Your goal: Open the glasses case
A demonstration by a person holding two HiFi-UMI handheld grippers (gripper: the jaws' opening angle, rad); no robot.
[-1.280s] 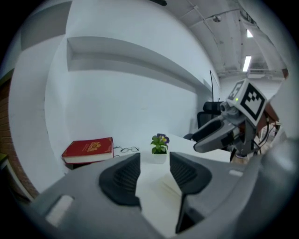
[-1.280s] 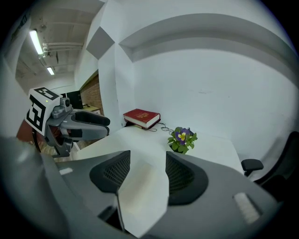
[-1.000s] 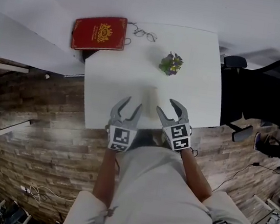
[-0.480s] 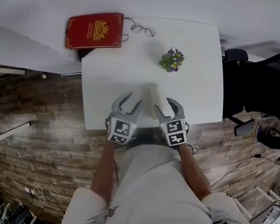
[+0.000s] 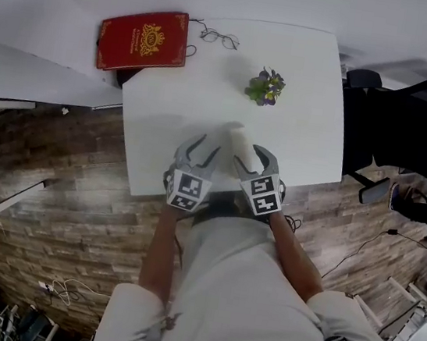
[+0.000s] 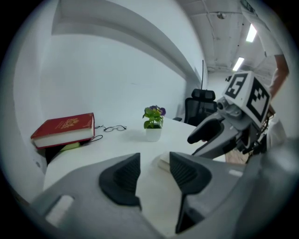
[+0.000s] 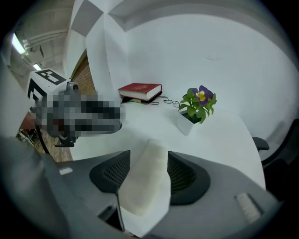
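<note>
The glasses case (image 5: 237,140) is a cream oblong box that lies near the front of the white table (image 5: 306,131). My right gripper (image 5: 253,160) stands open astride its near end. In the right gripper view the case (image 7: 145,179) fills most of the gap between the pads, with a slit showing on its left side. My left gripper (image 5: 202,149) is open just left of the case with nothing between its jaws. In the left gripper view the case's end (image 6: 164,161) shows past the right pad (image 6: 184,175), and the right gripper's fingers (image 6: 210,135) hang above it.
A red book (image 5: 143,40) lies at the table's far left corner, with wire-rimmed glasses (image 5: 219,38) beside it. A small potted plant (image 5: 265,87) stands behind the case. A black office chair (image 5: 408,130) is right of the table. The floor is wood-patterned.
Both grippers have moved forward and down over the table's front edge. The right gripper's jaws now straddle the case, and the left one has come in beside it.
</note>
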